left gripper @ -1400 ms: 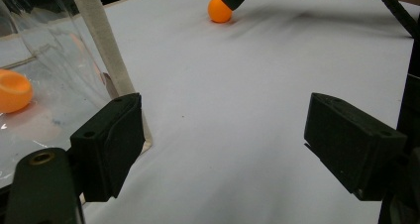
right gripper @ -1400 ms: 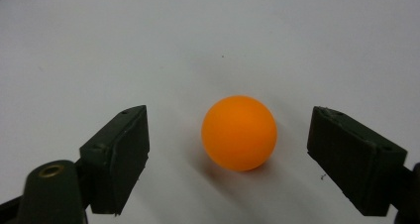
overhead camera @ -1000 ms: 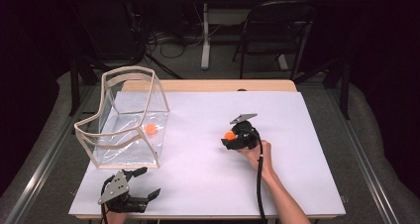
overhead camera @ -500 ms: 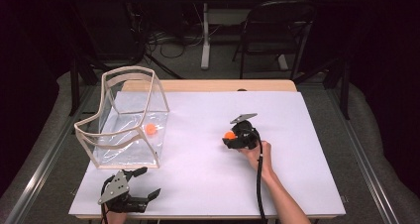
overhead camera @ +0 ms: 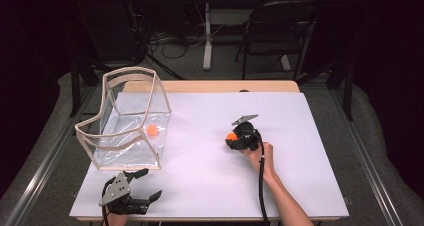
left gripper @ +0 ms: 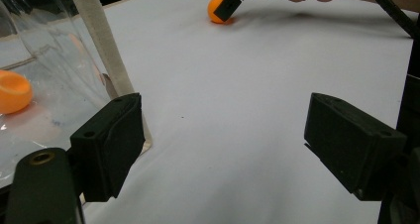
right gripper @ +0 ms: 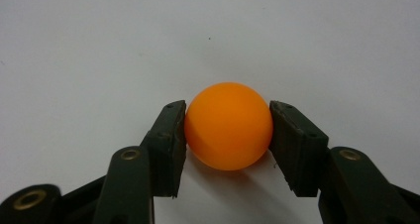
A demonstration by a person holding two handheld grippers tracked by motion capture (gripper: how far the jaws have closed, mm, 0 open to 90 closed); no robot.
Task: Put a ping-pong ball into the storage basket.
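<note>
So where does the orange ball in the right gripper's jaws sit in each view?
High view: orange ball, right of centre, at the right gripper.
Left gripper view, top centre.
Right gripper view, centre, between the pads.
Shared landmark: white table.

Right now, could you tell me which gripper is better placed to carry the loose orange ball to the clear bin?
Probably the right gripper: its jaws already clamp the orange ball. The left gripper sits open.

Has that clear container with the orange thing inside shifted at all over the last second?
No. In the high view the clear container sits on the same spot by the white table's left edge, with the orange piece in it unmoved.
</note>
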